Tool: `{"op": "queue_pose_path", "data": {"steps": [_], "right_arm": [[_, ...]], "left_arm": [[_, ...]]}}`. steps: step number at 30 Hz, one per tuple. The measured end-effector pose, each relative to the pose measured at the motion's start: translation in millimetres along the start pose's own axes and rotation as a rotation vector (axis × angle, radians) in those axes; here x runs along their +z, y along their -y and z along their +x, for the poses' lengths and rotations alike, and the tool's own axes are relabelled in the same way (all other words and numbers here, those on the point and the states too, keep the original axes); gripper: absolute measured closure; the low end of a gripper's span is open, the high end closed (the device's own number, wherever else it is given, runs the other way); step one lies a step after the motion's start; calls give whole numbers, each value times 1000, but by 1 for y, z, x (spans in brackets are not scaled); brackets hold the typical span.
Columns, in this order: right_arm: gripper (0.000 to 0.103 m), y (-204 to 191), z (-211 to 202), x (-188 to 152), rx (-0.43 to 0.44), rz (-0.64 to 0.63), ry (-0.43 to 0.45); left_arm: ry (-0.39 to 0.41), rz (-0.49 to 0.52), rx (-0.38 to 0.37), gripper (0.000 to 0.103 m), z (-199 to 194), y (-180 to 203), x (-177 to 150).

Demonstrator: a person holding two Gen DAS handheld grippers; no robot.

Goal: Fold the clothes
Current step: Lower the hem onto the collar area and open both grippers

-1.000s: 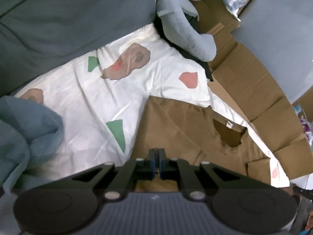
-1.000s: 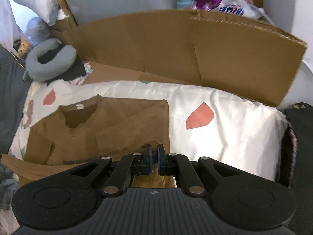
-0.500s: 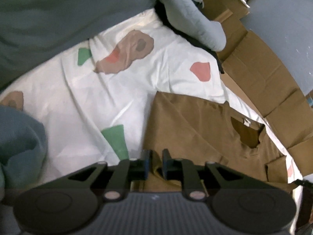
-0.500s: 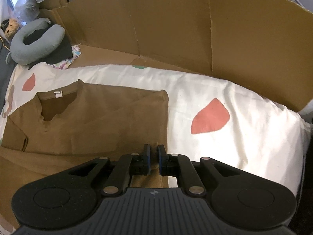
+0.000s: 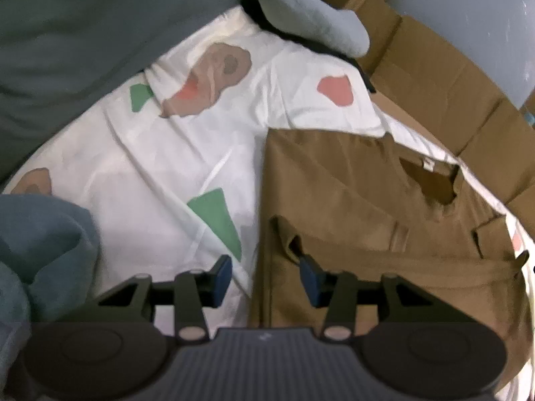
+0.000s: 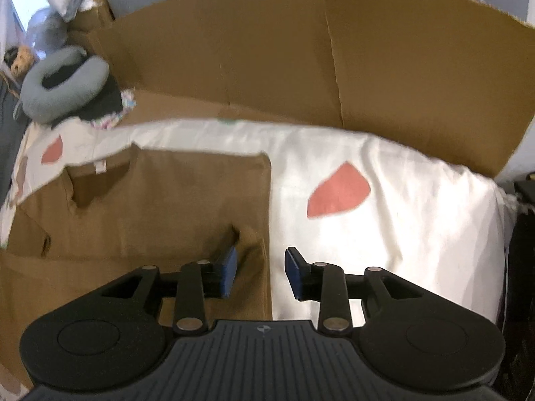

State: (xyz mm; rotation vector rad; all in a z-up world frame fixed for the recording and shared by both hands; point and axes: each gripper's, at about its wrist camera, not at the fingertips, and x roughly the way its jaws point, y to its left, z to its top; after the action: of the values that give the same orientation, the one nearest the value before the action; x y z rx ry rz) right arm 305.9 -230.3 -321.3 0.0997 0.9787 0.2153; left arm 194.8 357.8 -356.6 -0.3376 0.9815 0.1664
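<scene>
Hand-held grippers, left [image 5: 265,275] and right [image 6: 260,272], both spread wide over brown shirt [image 5: 351,200].

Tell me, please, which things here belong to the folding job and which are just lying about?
Job: brown cotton T-shirt; left gripper, open; right gripper, open.

Lying about: grey U-shaped neck pillow; brown cardboard sheet; blue crumpled cloth.
</scene>
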Motion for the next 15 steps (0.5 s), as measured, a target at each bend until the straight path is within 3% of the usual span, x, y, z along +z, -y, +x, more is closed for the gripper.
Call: {"op": "queue_pose_path", "data": {"steps": [3, 9, 15], "right_arm": [[55, -2, 6, -2, -4, -17, -5], [54, -8, 24, -3, -15, -60, -19], [54, -15, 41, -5, -26, -104, -33]], "left_arm": [[-10, 27, 2, 52, 10, 4, -2], [-53, 107, 40, 52, 29, 10, -5], [-35, 162, 58, 52, 39, 14, -1]]}}
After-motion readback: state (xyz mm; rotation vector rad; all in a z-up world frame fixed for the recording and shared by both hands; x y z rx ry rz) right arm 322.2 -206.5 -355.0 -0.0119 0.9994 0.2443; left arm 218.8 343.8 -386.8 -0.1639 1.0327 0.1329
